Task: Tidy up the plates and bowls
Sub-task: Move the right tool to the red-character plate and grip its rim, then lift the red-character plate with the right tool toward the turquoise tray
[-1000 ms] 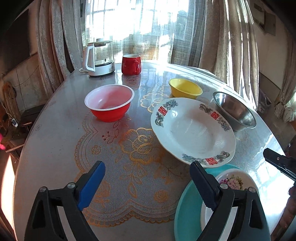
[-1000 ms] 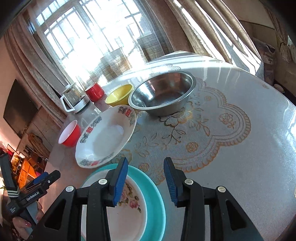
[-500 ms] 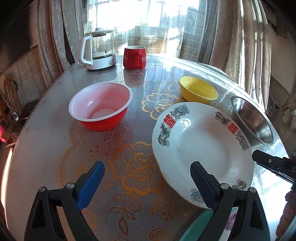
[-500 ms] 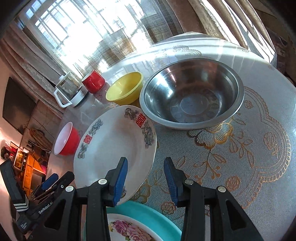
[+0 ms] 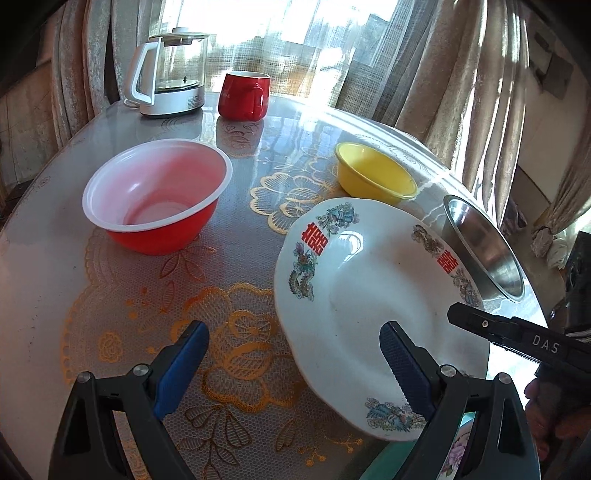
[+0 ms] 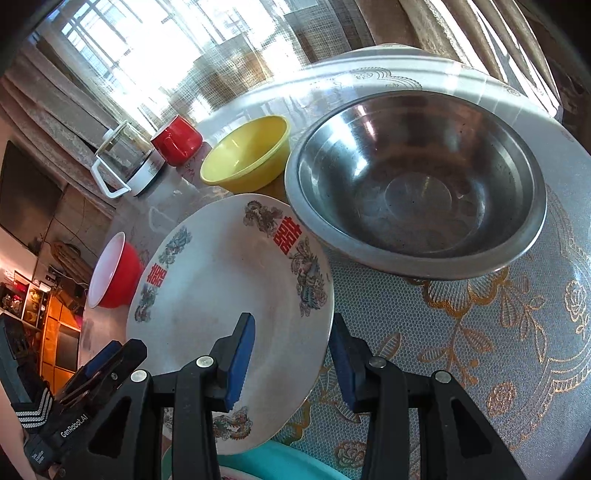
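Left wrist: left gripper (image 5: 295, 365) spread above lace-covered round table (image 5: 55, 258) (curtained window (image 5: 280, 33) behind).

Both grippers are built of black plastic arms with blue ribbed pads and silver screw heads at the pivots. The left gripper (image 5: 293, 356) is marked "GenRobot.AI" in white on its body, where a black strap with white chevron stripes is seen. "DAS" is printed on the right gripper (image 6: 291, 354).

Sunlit window (image 5: 280, 33), beige curtains (image 5: 443, 74)
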Demonstrator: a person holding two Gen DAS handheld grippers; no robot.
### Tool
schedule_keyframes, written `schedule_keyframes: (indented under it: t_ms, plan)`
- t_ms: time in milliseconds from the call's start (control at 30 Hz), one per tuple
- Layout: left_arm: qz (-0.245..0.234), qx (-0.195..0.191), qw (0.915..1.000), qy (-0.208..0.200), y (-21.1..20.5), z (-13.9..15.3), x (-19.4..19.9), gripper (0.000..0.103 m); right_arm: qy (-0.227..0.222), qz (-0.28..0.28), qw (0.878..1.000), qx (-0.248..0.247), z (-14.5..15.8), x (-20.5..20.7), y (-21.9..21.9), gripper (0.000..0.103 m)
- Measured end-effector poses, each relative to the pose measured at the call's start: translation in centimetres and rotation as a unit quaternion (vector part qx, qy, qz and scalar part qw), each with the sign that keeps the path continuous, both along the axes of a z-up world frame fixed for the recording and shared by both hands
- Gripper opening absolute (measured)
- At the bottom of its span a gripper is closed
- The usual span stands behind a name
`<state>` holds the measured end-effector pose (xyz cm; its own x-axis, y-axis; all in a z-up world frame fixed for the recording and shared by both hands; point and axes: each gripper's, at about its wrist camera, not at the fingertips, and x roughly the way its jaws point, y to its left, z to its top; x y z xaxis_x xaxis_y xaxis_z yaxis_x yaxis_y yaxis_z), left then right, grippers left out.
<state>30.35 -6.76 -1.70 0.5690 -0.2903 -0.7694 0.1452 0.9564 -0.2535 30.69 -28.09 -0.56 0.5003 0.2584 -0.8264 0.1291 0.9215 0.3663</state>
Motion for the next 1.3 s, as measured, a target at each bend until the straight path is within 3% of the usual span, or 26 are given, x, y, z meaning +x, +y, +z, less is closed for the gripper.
schedule_keyframes:
  t_ms: [67,267,300,333,367,400,500,633,1300]
  plan:
    - [-0.014,-0.005,0.9999,-0.003,-0.3,-0.2,0.0,0.094,0.006,0.005,1.0,0.0,-0.4,0.3,0.2,0.041]
    - [-0.071,0.015,0.9972,-0.021,-2.4,-0.7,-0.2,0.077,0.006,0.003,1.0,-0.001,-0.6,0.6,0.3,0.041]
    - [-0.076,0.018,0.9968,-0.019,-2.6,-0.9,-0.1,0.069,0.007,0.001,1.0,-0.001,-0.6,0.6,0.3,0.041]
    - [-0.078,0.022,0.9967,-0.013,-2.8,-1.1,0.0,0.062,0.007,0.001,1.0,-0.002,-0.6,0.6,0.3,0.041]
    - [-0.076,0.026,0.9966,-0.019,-2.8,-1.1,0.0,0.06,0.007,0.002,1.0,-0.005,-0.6,0.5,0.4,0.04]
    - [-0.079,0.029,0.9962,-0.023,-2.9,-1.1,0.0,0.05,0.006,0.002,1.0,-0.013,-0.6,0.6,0.4,0.038]
    - [-0.073,0.04,0.996,-0.032,-2.6,-1.4,0.0,0.043,0.006,0.001,0.999,-0.031,-0.6,0.5,0.5,0.029]
    - [-0.067,0.023,0.9972,-0.026,-1.5,-1.5,0.2,0.033,0.01,-0.002,1.0,-0.024,-0.6,0.4,0.2,0.026]
    - [-0.06,-0.015,0.9969,-0.048,0.8,0.2,-1.1,0.032,-0.023,0.026,0.998,-0.049,1.2,-2.5,2.5,0.024]
